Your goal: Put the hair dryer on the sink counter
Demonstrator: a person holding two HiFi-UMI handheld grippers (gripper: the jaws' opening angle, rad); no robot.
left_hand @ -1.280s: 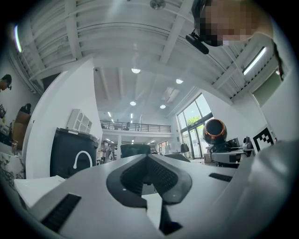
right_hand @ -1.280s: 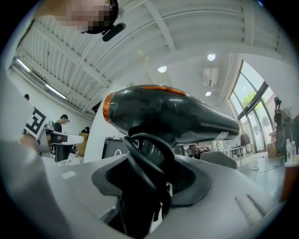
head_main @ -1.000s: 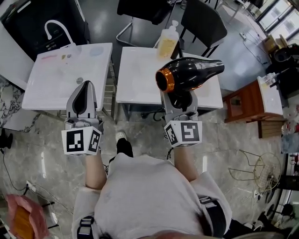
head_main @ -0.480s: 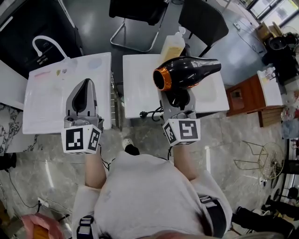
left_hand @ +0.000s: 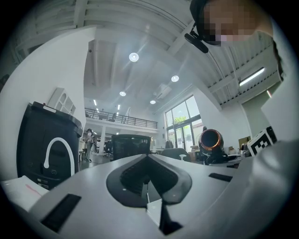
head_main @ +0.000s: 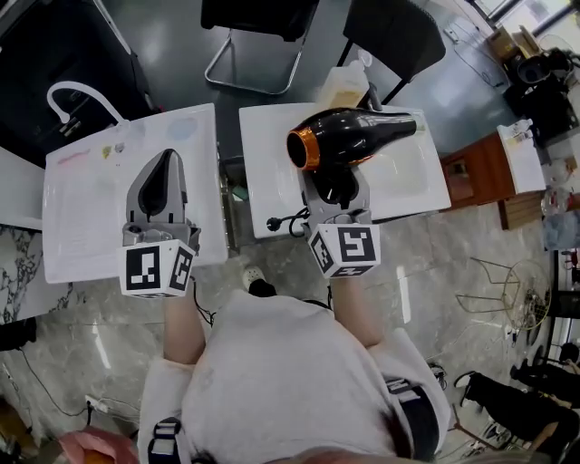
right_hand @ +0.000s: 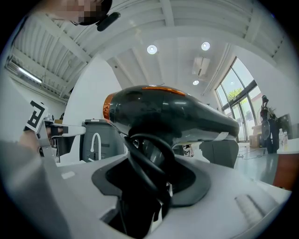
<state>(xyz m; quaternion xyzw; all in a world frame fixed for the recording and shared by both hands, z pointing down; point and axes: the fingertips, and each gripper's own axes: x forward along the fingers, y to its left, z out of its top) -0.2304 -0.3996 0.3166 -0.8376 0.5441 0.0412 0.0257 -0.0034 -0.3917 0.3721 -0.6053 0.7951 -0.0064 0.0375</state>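
Note:
A black hair dryer (head_main: 349, 136) with an orange ring at its back end is held by its handle in my right gripper (head_main: 335, 186), which is shut on it. It hovers over a white table (head_main: 408, 181), nozzle pointing right. In the right gripper view the hair dryer (right_hand: 168, 112) fills the middle, its black cord looped between the jaws. The plug (head_main: 274, 222) dangles at the table's front edge. My left gripper (head_main: 166, 163) is shut and holds nothing, above the white sink counter (head_main: 86, 208) with its curved white faucet (head_main: 77, 95). In the left gripper view the hair dryer (left_hand: 211, 142) shows at right.
A soap bottle (head_main: 343, 86) stands at the back of the right table. Two dark chairs (head_main: 254, 18) stand behind the tables. A narrow gap (head_main: 228, 172) separates sink counter and table. A wooden cabinet (head_main: 480, 172) stands to the right.
Both tables have come nearer beneath the grippers as the person stepped forward. The hair dryer stays in the right gripper and has shifted slightly left. The left gripper now hangs over the sink counter.

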